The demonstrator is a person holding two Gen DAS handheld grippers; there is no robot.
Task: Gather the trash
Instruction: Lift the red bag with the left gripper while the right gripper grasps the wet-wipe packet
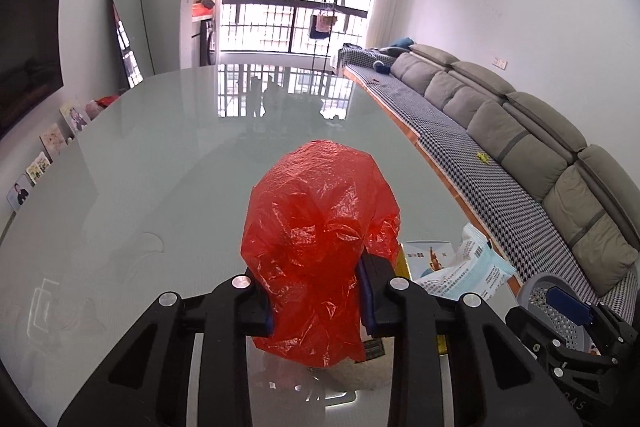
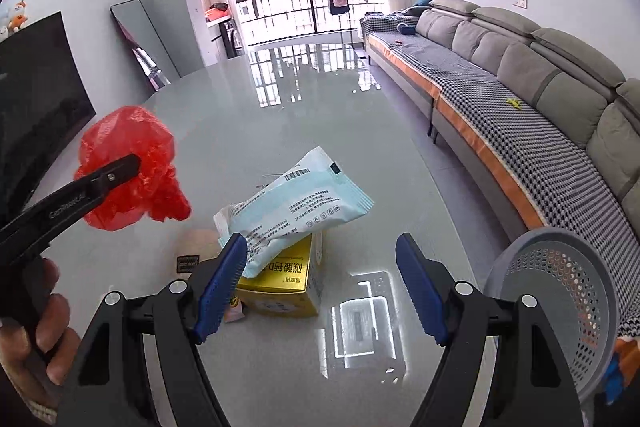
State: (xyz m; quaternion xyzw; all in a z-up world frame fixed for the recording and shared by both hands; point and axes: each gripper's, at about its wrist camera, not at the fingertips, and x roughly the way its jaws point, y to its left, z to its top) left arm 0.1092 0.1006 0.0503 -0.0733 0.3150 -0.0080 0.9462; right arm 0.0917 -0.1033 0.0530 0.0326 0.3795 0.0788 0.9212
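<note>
My left gripper (image 1: pixel 318 301) is shut on a crumpled red plastic bag (image 1: pixel 320 227) and holds it above the glossy table (image 1: pixel 160 167); the bag also shows in the right wrist view (image 2: pixel 128 167). My right gripper (image 2: pixel 320 283) is open and empty, just above the table. A light blue wipes packet (image 2: pixel 292 207) leans on a yellow box (image 2: pixel 280 283) ahead of its left finger. A beige round item (image 2: pixel 196 243) lies to the left of the box.
A grey perforated basket (image 2: pixel 560 307) stands at the table's right edge; it also shows in the left wrist view (image 1: pixel 556 311). A long grey sofa (image 2: pixel 520 79) runs along the right. A dark TV (image 2: pixel 36 99) is at left.
</note>
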